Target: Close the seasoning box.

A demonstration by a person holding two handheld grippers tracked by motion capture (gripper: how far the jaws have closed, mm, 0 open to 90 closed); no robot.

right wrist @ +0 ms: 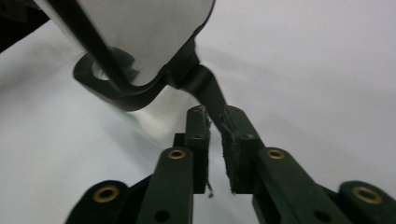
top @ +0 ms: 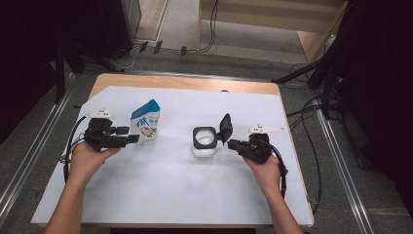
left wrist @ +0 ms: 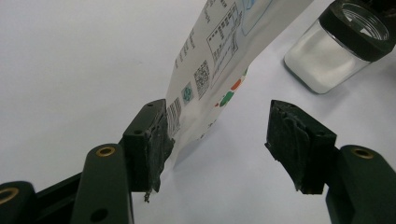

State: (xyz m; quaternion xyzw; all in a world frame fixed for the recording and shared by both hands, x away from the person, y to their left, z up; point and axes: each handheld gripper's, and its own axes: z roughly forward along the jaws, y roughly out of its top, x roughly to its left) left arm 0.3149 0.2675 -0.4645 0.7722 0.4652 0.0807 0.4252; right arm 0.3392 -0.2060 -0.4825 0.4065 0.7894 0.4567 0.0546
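A white pouch (top: 145,122) with a blue top stands upright on the white sheet at the left. My left gripper (top: 129,135) lies level beside it with its jaws open. In the left gripper view the pouch (left wrist: 215,51) has its lower edge against one pad (left wrist: 156,140), while the other pad stands apart. At the middle right sits a glass jar (top: 204,142) with a black collar and white contents. Its black hinged lid (top: 225,126) stands tipped up. My right gripper (top: 232,143) is shut on the lid's black tab (right wrist: 208,91), just under the lid (right wrist: 140,32).
The white sheet (top: 170,195) covers most of a wooden table, whose far edge (top: 195,83) shows bare wood. Black stands and cables line the floor on both sides and behind. The jar (left wrist: 336,46) also shows far off in the left gripper view.
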